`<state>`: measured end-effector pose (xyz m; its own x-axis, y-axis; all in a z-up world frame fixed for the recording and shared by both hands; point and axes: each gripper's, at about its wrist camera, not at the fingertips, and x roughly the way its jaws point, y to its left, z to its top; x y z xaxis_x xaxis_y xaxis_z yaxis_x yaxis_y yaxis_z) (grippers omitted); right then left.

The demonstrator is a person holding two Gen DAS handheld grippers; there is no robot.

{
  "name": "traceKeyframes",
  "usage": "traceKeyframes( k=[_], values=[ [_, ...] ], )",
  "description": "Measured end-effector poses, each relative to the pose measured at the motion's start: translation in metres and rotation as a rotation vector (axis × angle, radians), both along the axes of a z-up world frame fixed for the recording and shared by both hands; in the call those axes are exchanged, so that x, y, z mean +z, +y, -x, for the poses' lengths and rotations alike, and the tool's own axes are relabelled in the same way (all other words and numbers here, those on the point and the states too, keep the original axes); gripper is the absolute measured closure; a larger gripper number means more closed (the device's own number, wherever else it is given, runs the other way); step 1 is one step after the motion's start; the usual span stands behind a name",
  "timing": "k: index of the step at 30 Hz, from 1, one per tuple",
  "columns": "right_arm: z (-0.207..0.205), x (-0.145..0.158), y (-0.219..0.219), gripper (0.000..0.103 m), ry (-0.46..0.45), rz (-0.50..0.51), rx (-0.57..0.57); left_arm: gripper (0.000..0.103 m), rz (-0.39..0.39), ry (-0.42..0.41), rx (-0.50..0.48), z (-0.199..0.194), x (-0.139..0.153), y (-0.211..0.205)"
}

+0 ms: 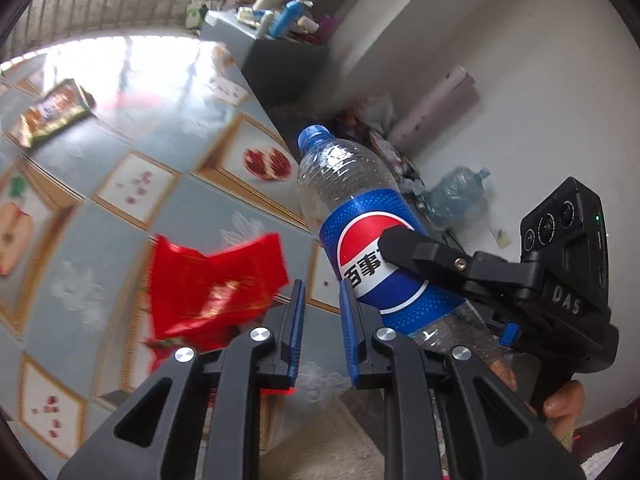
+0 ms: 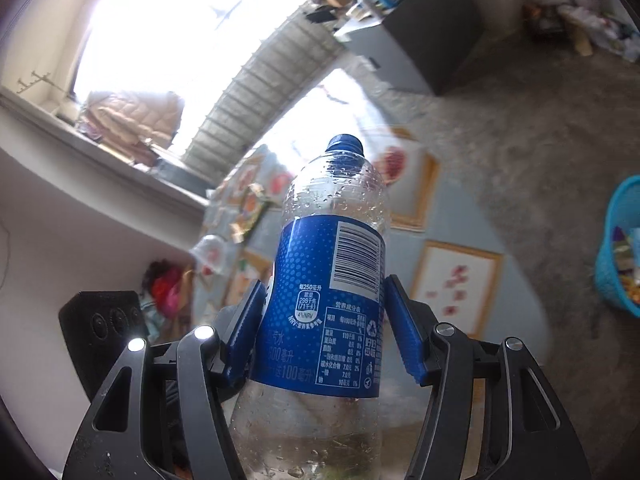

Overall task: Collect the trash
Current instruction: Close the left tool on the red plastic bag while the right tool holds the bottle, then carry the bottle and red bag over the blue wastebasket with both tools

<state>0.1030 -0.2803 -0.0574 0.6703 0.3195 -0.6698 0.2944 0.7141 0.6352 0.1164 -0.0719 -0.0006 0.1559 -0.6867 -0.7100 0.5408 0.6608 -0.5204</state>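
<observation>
Right tongs point(image 2: 324, 332) clamped on Pepsi bottle point(image 2: 332, 280), held up over patterned floor mat point(image 1: 120, 184). Left tongs point(image 1: 322, 320) slightly apart, nothing between. Red wrapper point(image 1: 216, 284) beneath, grey carpet point(image 2: 520, 140), blue bin point(image 2: 620, 248) with trash right.

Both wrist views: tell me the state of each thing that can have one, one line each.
Pepsi bottle: capped, almost empty, clamped in right tongs.
Left tongs: slightly apart, nothing between.
Red wrapper: crumpled, outside the tongs.
Blue basket: holding trash.
</observation>
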Motion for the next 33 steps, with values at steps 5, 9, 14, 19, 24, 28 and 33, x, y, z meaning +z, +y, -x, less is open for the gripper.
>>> traceKeyframes(
  k=[5,9,14,19,24,28,33],
  values=[
    [-0.007,-0.044,0.006,0.045,0.109,0.105,0.032,0.077,-0.079,-0.029,0.068,0.002,-0.019,0.007],
    [-0.006,-0.042,0.012,0.045,0.076,0.184,0.067,0.073,-0.117,-0.169,0.171,0.004,-0.009,0.037],
    [-0.014,-0.037,0.019,0.045,0.073,0.276,0.123,0.063,-0.176,-0.137,0.29,-0.019,-0.023,0.066],
    [-0.014,-0.038,0.018,0.045,0.067,0.293,0.139,0.057,-0.177,-0.025,0.31,-0.042,-0.043,0.071],
    [-0.017,-0.037,0.017,0.045,0.069,0.286,0.139,0.057,-0.113,0.027,0.276,-0.043,-0.043,0.068],
    [-0.011,-0.035,0.014,0.045,0.069,0.296,0.142,0.068,-0.093,0.007,0.23,-0.035,-0.039,0.052],
    [-0.011,-0.034,0.014,0.045,0.073,0.297,0.139,0.085,-0.166,-0.087,0.231,-0.03,-0.037,0.037]
  ],
)
